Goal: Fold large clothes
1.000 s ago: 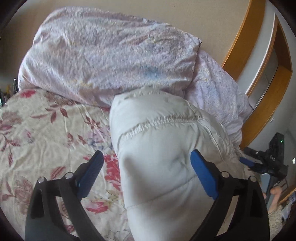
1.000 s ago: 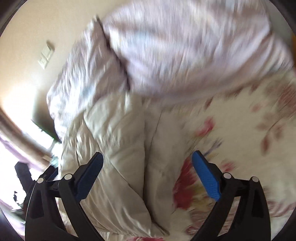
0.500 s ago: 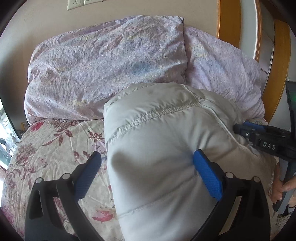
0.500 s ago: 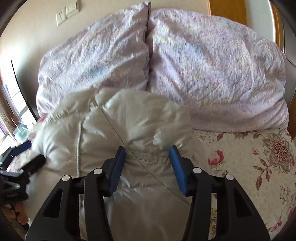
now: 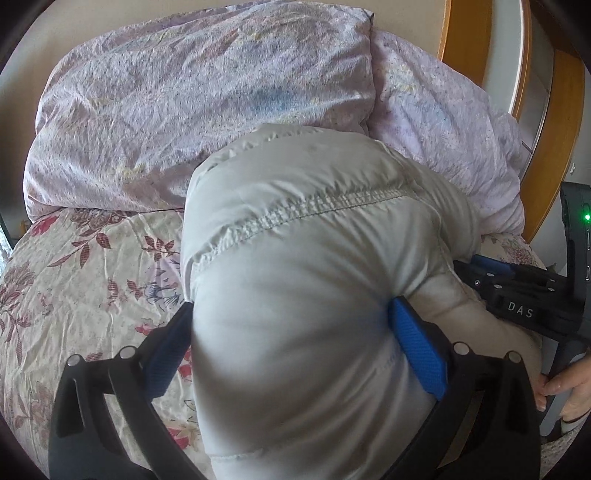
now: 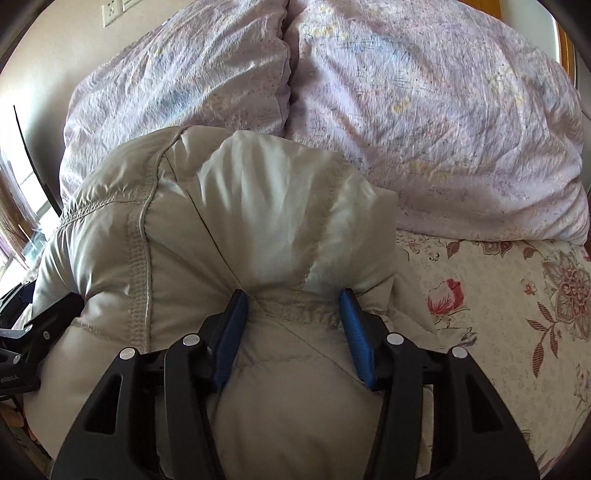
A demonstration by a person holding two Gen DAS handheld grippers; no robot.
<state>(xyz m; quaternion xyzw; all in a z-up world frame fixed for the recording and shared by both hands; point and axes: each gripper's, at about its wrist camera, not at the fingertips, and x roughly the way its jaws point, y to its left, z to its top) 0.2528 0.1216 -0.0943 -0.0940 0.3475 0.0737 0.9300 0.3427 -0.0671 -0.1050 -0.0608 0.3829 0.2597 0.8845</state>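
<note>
A puffy light grey down jacket (image 5: 303, 266) lies bunched on the flowered bedspread, its top against the pillows. My left gripper (image 5: 291, 325) has its blue pads pressed into the jacket's bulk from both sides. In the right wrist view the same jacket (image 6: 229, 229) fills the middle, and my right gripper (image 6: 291, 314) is closed on a thick fold of it. The right gripper's black body (image 5: 517, 302) shows at the right edge of the left wrist view, at the jacket's other side.
Two lilac pillows (image 5: 192, 103) (image 6: 424, 118) lean on the wall behind the jacket. The flowered bedspread (image 5: 92, 280) (image 6: 509, 295) lies on either side. A wooden bed frame (image 5: 554, 129) stands at the right. A wall socket (image 6: 110, 11) sits at the upper left.
Both grippers have closed in on the jacket: the left jaws narrowed onto its bulk, the right jaws pinched a fold. The jacket has bunched up taller towards the pillows.
</note>
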